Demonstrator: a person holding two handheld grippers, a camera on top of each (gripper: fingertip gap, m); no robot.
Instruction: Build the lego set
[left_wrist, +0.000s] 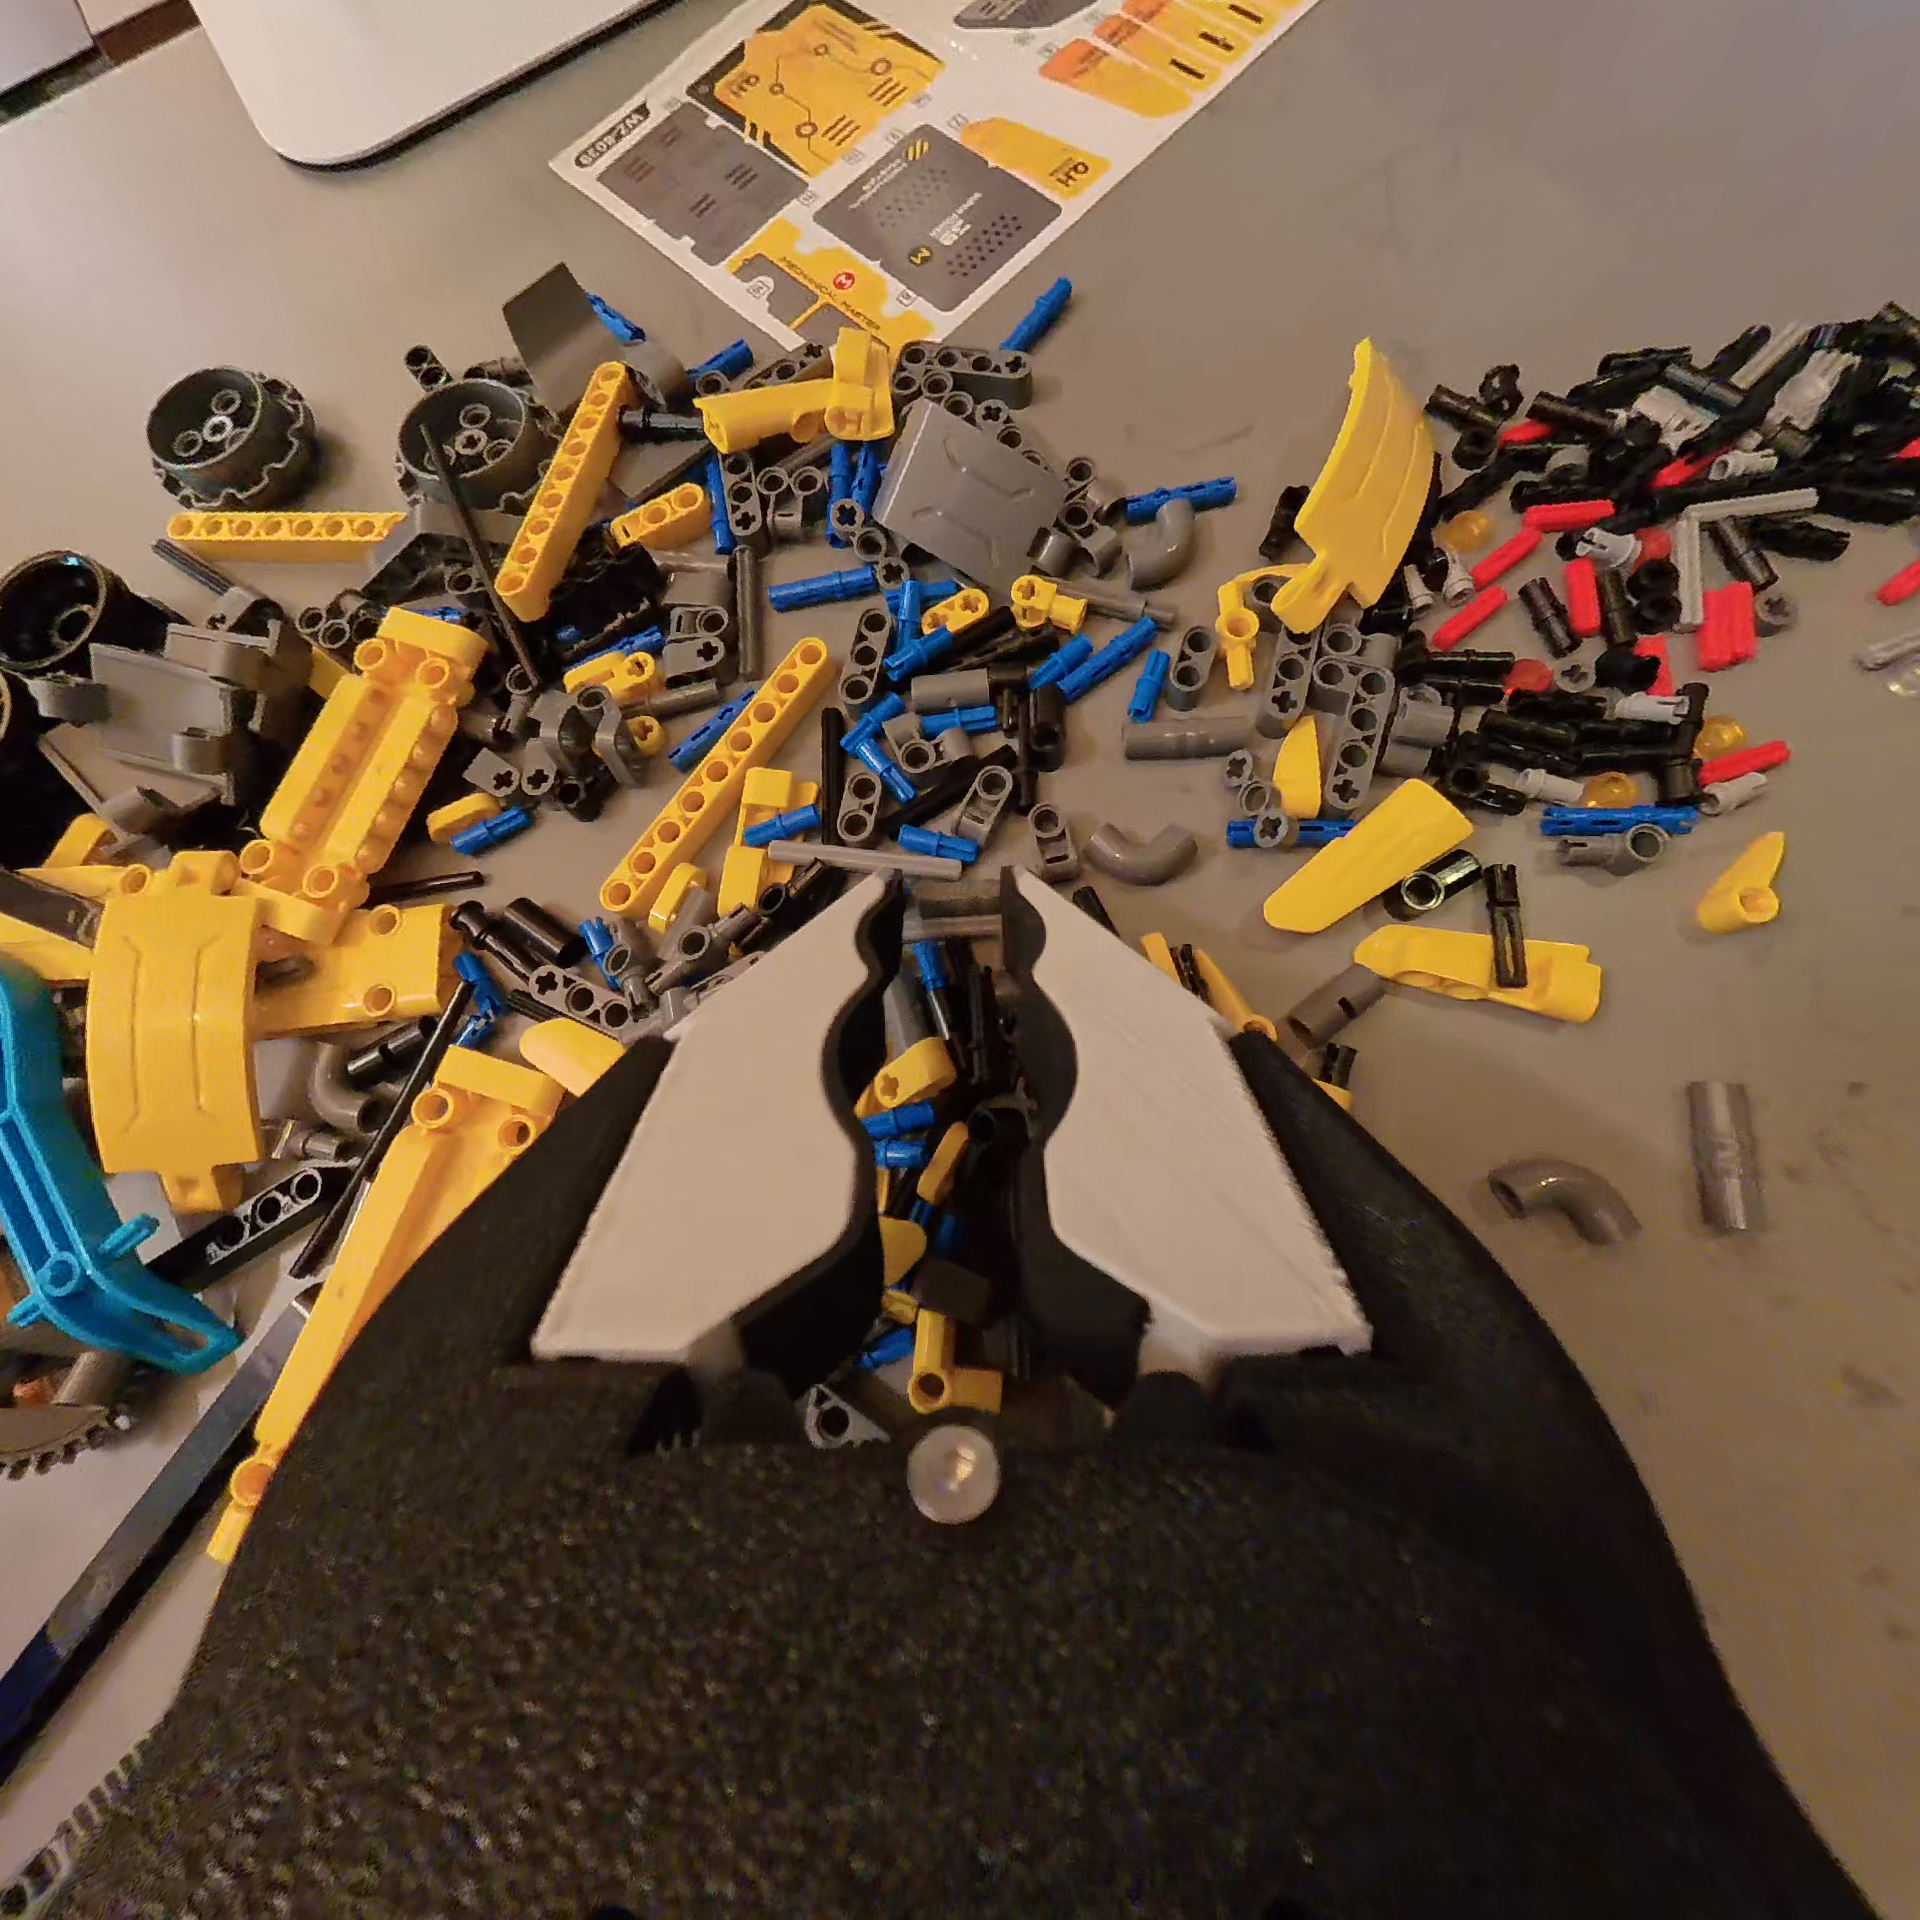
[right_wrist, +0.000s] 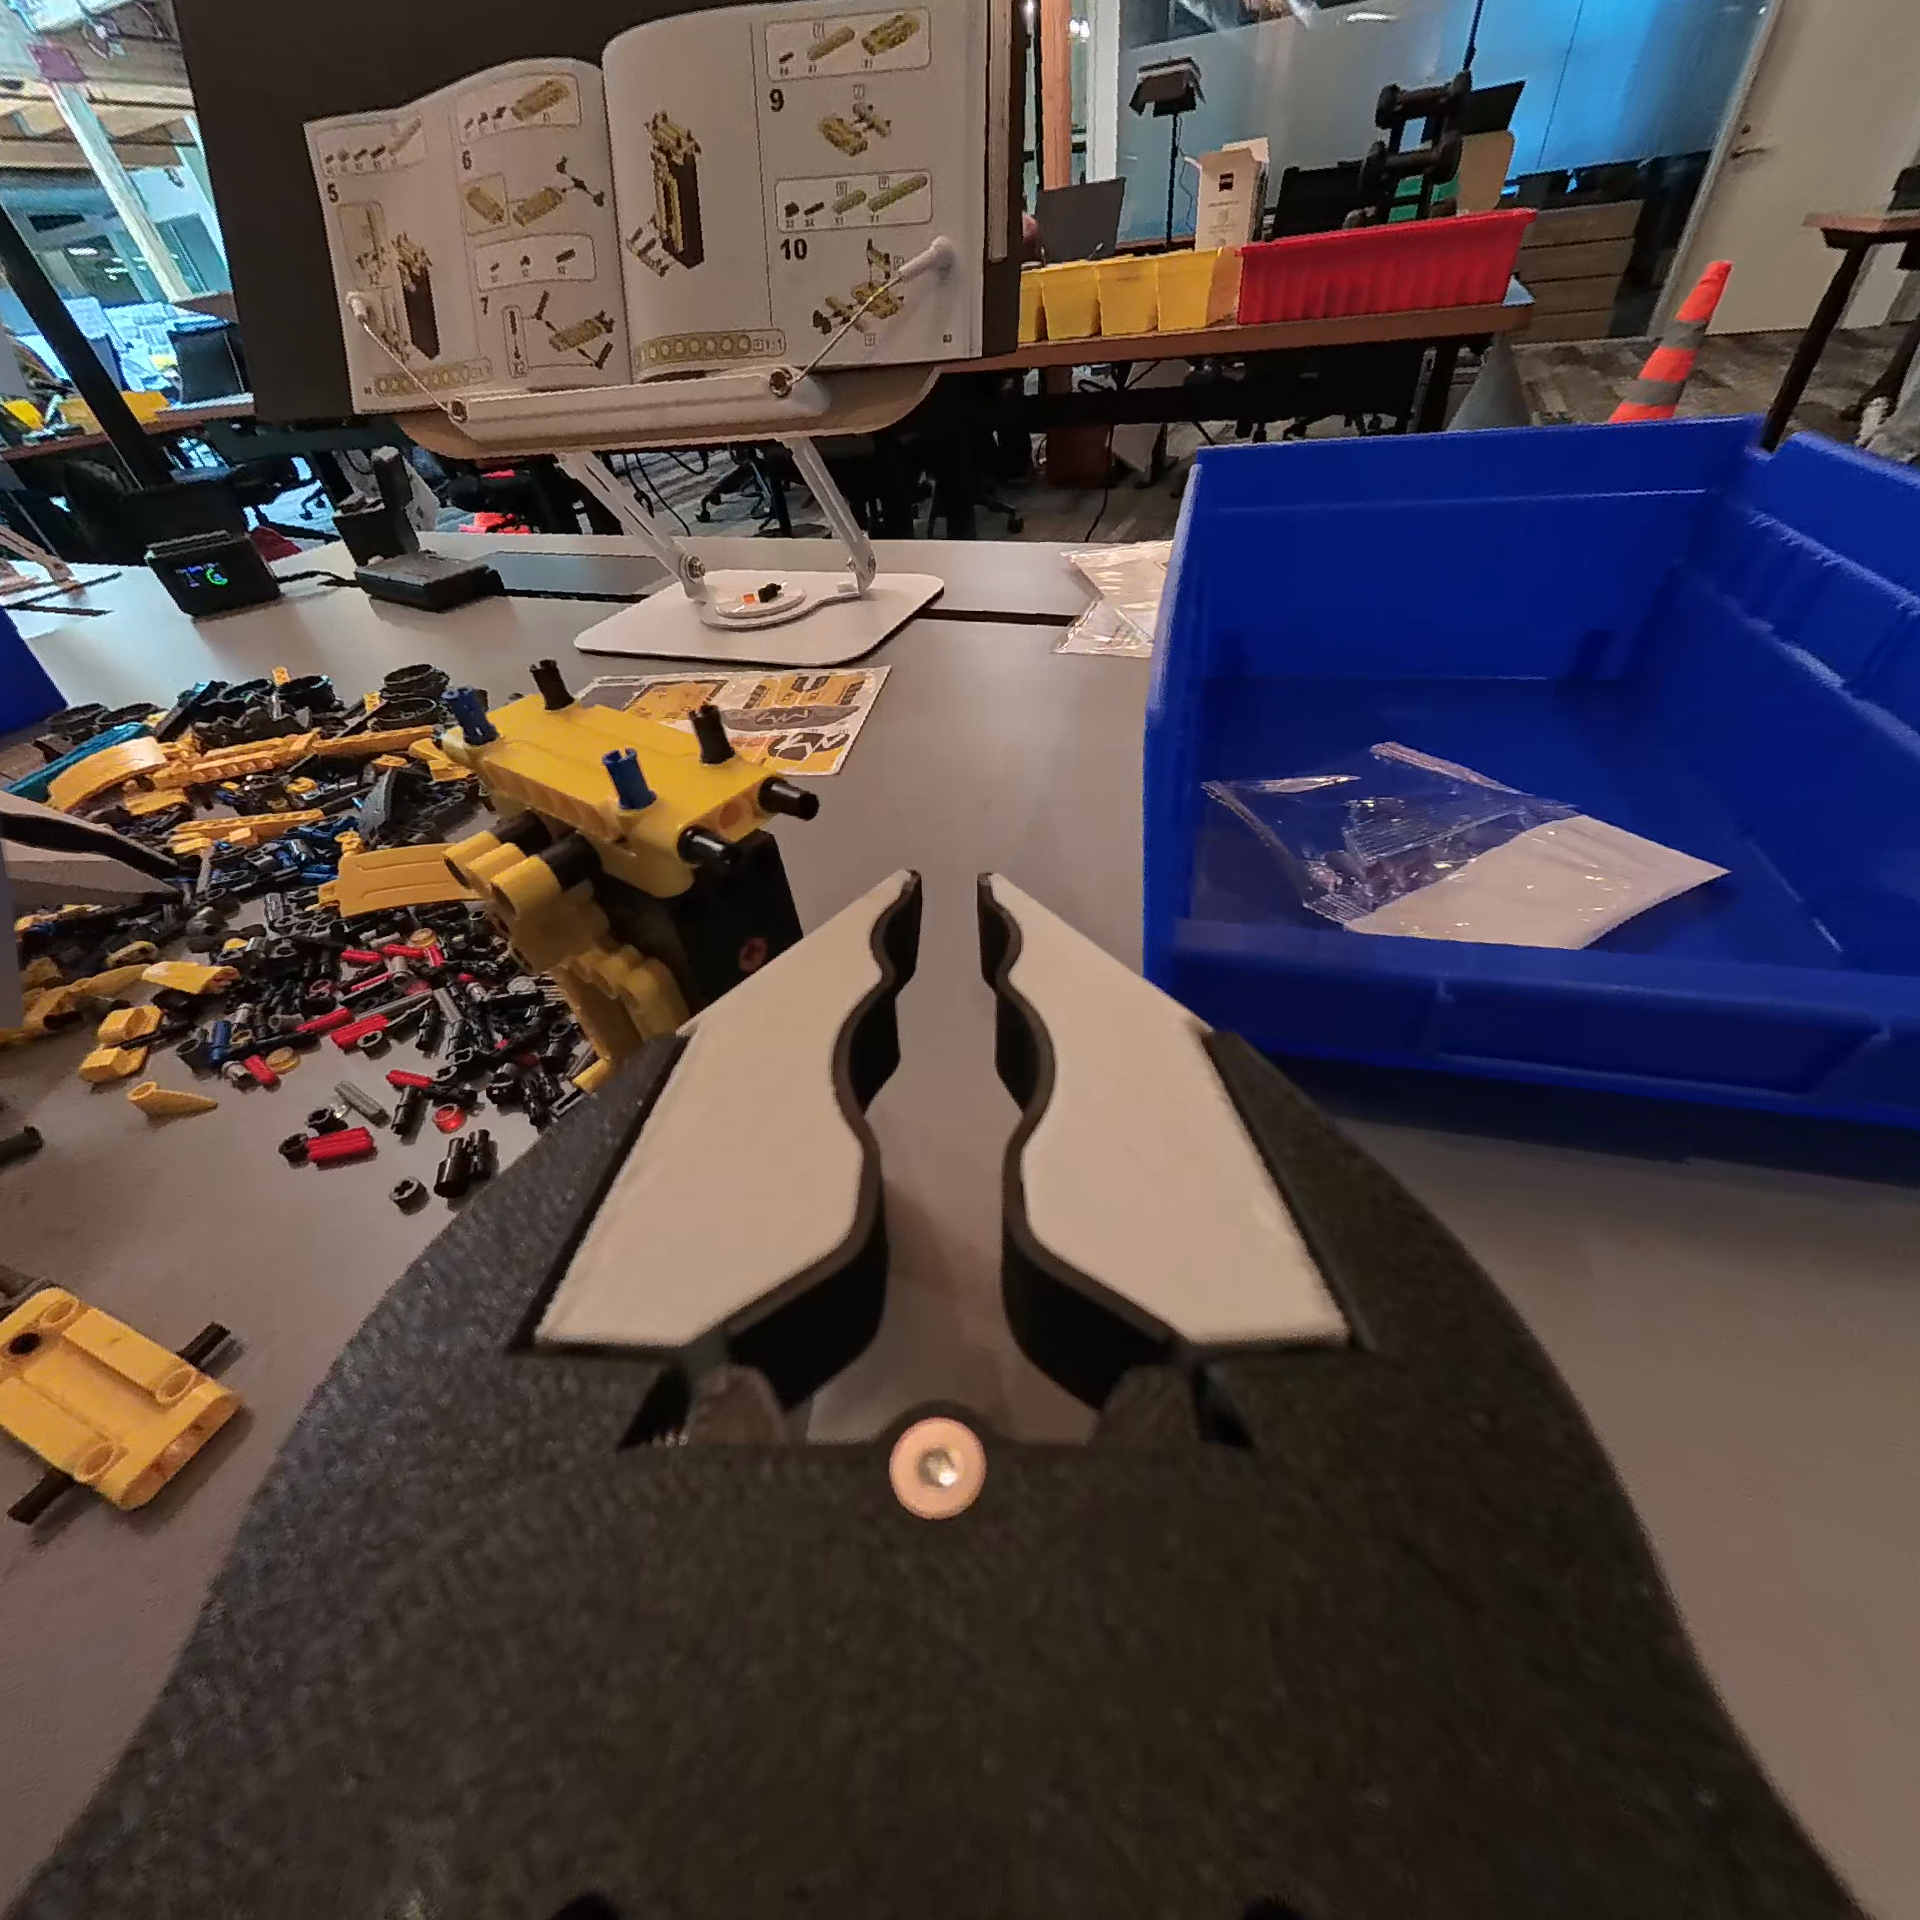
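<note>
The left gripper (left_wrist: 951, 902) hangs low over the toy pieces (left_wrist: 790, 665) mid-frame, jaws slightly spread around a grey peg (left_wrist: 951, 923), while the right gripper (right_wrist: 949, 902) waits empty, jaws spread, above the desk (right_wrist: 1039, 790).

The left gripper (left_wrist: 948, 894) hides much of the brick pile (left_wrist: 727, 665); a teal part (left_wrist: 73, 1195) (far left) runs off the picture's edge.

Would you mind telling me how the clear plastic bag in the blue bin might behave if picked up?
The plastic bag looks thin and crumpled, so probably floppy and light. Its glossy film may slip. It lies flat on the blue bin floor, so pinching an edge could be awkward.
</note>
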